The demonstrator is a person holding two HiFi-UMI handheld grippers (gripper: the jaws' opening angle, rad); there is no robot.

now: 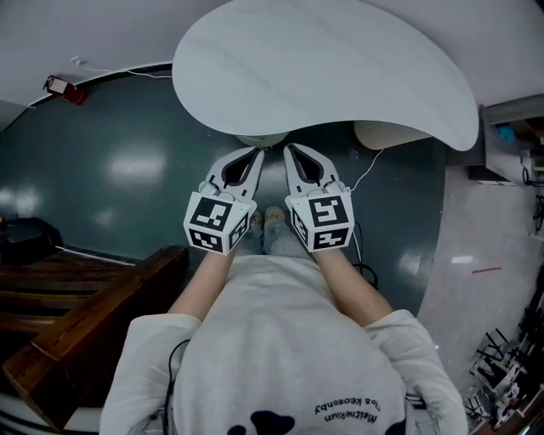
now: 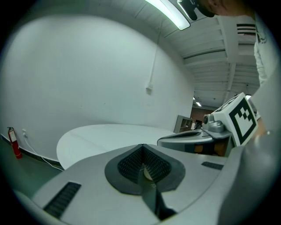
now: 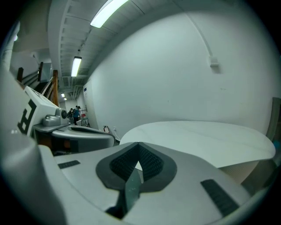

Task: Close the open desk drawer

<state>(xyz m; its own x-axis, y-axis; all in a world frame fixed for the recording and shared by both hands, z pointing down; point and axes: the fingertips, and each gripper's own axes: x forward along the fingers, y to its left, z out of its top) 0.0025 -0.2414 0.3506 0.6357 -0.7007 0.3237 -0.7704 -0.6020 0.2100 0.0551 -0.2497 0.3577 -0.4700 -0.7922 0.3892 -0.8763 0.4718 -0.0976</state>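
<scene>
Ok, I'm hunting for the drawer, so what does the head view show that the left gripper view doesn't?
Only the head view: dark wooden furniture at lower left and the person's light shirt. Only the left gripper view: the ceiling light and white wall. Both: the white tabletop, red fire extinguisher and right tool. No open drawer shows clearly in either.

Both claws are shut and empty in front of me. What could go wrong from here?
1. No open drawer shows in any view, so you may move the wrong way.
2. The left claw and right claw sit nearly touching; they could knock together.
3. The white table lies just ahead of their tips and may get bumped.
</scene>
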